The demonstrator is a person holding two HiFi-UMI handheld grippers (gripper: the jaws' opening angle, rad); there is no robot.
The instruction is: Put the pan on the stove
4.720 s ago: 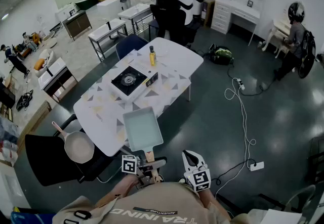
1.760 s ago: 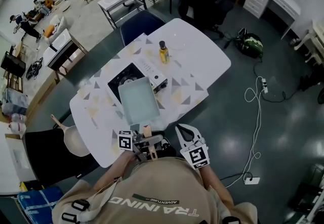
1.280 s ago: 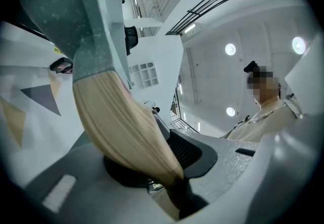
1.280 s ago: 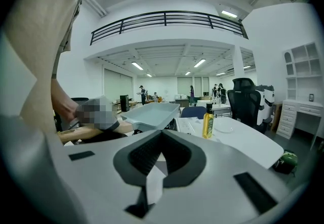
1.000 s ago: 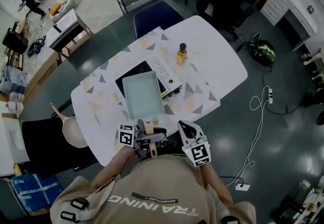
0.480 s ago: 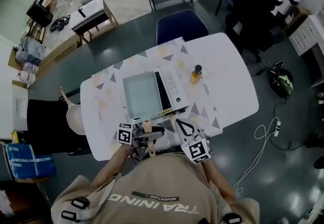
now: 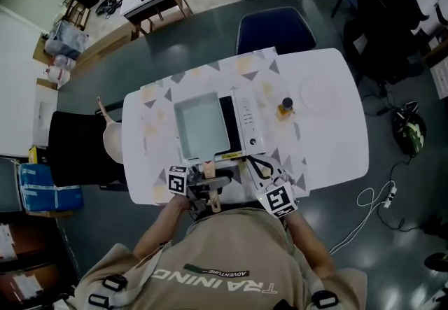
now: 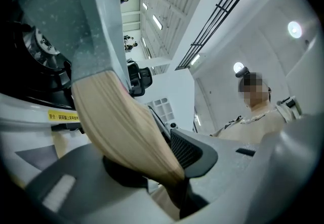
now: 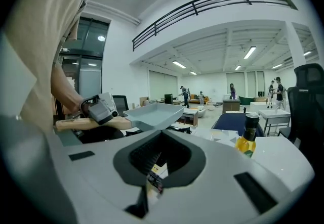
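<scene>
A pale blue-green rectangular pan (image 7: 201, 127) with a wooden handle (image 7: 209, 173) hangs over the burner side of the portable stove (image 7: 245, 123) on the white table (image 7: 329, 134). My left gripper (image 7: 208, 181) is shut on the handle (image 8: 121, 127). The left gripper view shows the pan's underside (image 8: 76, 15) a little above the black burner (image 8: 40, 51). My right gripper (image 7: 262, 167) is shut on nothing, near the table's front edge beside the stove. The right gripper view shows the pan (image 9: 154, 114) tilted and off the table.
An oil bottle (image 7: 285, 107) stands right of the stove. A round cream pan (image 7: 112, 139) lies on the black chair (image 7: 80, 151) left of the table. A blue chair (image 7: 271, 31) stands at the far side.
The pan has gone forward from the table's front edge to over the stove, still in my left gripper. The right gripper has followed alongside and stayed shut.
</scene>
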